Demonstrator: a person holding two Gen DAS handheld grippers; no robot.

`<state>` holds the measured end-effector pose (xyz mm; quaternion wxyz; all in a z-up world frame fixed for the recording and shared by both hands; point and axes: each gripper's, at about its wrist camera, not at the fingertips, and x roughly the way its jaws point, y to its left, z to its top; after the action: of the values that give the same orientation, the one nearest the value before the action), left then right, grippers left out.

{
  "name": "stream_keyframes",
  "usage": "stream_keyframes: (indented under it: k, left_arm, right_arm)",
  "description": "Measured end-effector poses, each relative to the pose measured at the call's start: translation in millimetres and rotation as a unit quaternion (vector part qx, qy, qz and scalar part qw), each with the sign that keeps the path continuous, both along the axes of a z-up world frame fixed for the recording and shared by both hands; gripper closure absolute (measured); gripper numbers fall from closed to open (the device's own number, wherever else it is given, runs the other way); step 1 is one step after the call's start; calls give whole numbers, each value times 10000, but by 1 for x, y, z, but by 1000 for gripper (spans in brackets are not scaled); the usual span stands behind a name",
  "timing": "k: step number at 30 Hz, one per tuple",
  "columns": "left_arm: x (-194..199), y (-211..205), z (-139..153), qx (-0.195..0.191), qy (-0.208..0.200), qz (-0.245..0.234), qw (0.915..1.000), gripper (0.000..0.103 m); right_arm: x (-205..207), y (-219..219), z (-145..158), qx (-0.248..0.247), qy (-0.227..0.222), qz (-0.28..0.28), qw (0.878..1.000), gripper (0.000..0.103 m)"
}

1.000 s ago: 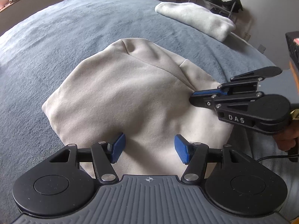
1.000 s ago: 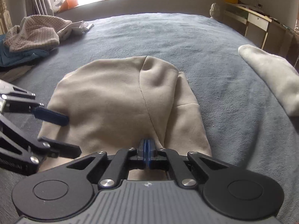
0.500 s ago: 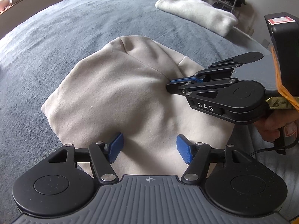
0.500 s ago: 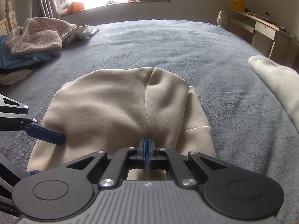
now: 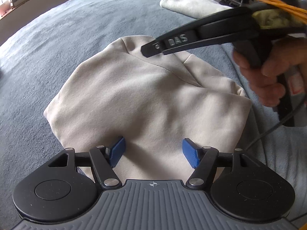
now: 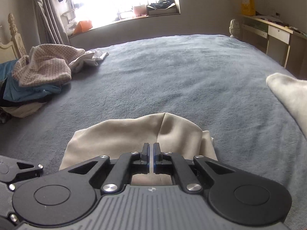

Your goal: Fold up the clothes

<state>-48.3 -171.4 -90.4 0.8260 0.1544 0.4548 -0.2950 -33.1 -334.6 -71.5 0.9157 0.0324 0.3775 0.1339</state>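
The beige garment [image 5: 145, 99] lies on the grey-blue bed [image 5: 63, 38] as a compact, layered bundle, directly ahead of and beneath the left fingers. A seam runs across its upper layer and a second layer peeks out along its right edge, so it reads as folded over at least once. Whether it wants another fold or only smoothing, this one moment does not settle.

The left gripper [image 5: 153, 154] hovers low over the bundle's near edge with its blue fingers spread wide and nothing between them, a stance that would suit either pressing the cloth flat or reaching for the hem. The right gripper [image 6: 150, 153], gripped by a hand [image 5: 268, 72], is raised above the bundle's far corner. Its fingers are nearly together, a thin slit of light showing between them, and no cloth is caught there.

Left of the left fingers the bundle's edge is rounded, with bare bed beyond it, and the far edge has the same open room. A folded white garment [image 5: 190, 4] lies well beyond to the right, and a heap of clothes [image 6: 38, 72] lies far left of the right fingers.
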Motion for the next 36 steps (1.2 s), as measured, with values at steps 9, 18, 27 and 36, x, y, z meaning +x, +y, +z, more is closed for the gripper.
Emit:
stream_keyframes:
  k: [9, 18, 27, 36]
  left_arm:
    - [18, -2, 2, 149, -343, 265, 9989, 36]
    - [31, -1, -1, 135, -523, 359, 9979, 34]
    - [32, -3, -2, 85, -476, 354, 9982, 32]
    - [31, -5, -1, 117, -469, 347, 9982, 31]
  right_arm:
    - [15, -7, -37, 35, 315, -39, 9995, 102]
    - [33, 4, 0, 269, -14, 91, 9996, 101]
    - [63, 18, -42, -87, 388, -29, 9992, 103]
    - [31, -15, -10, 165, 183, -415, 9988, 98]
